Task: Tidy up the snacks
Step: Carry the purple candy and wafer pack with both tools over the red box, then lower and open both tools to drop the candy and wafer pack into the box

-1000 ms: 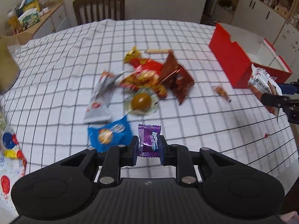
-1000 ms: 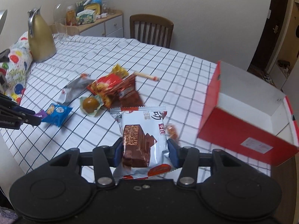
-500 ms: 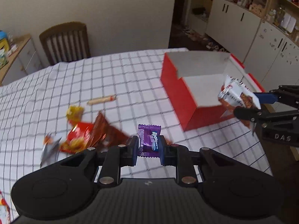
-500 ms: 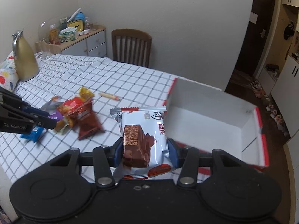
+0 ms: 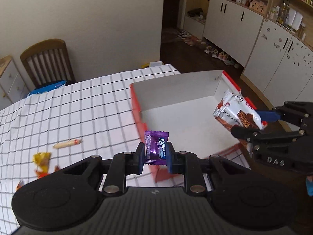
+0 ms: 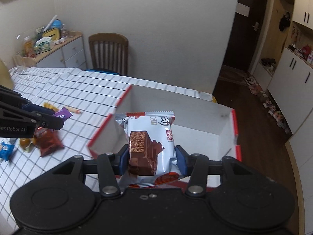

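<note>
The purple candy [image 5: 156,147] sits upright, clenched between the blue pads of the left gripper [image 5: 155,157], in the air over the near left corner of the red box [image 5: 139,115]. The wafer pack [image 6: 149,146], white with a brown bar printed on it, is grasped across its width by the right gripper [image 6: 150,159] and hangs above the box's white inside. From the left wrist view the wafer pack [image 5: 238,112] shows over the box's right side, held by the right gripper [image 5: 252,123].

The box stands open at the right end of the table [image 5: 78,105], which wears a white cloth with a black grid. Left of the box, the other snacks lie on the cloth: a thin stick [image 5: 67,144], a yellow wrapper [image 5: 42,157], a dark red bag [image 6: 49,141] and a blue packet [image 6: 5,149]. A wooden chair [image 6: 108,52] stands behind the table by the wall.
</note>
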